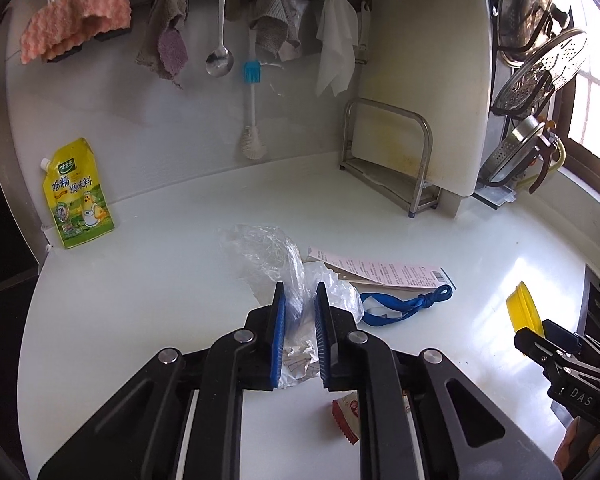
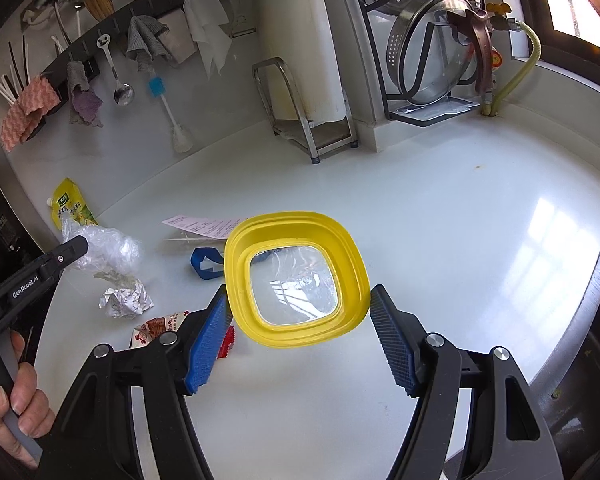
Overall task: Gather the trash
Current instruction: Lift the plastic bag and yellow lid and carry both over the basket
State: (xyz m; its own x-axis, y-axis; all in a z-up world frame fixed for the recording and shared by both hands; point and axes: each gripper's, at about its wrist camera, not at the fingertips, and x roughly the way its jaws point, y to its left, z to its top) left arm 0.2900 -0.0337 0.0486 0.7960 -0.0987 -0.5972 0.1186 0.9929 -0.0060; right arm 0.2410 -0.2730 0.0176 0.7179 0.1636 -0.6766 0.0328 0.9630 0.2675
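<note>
The left tongs are seen narrowed around a clear plastic bag, whose crumpled film passes between the blue pads; whether the film is firmly pinched cannot be told, since a gap is visible between the pads. The right tongs are spread wide on either side of a yellow bin, whose rim appears to rest against the left pad, while the right pad stands apart from it. Whether the bin is held or only propped cannot be told.

The step in hand is judged to be the lifting of the bag for dropping into the bin. It would be done well if the pads were closed fully on a thick fold of film, so that nothing slips out, and if the bin's mouth were kept turned towards the bag.

Only a clear base is seen inside the bin; no trash is yet in it. Further trash lies on the desk: a foil ball near the left tongs, a red wrapper nearer still, a receipt and a blue cord to the right of the bag. A yellow pouch stands at the far left against the wall.
</note>
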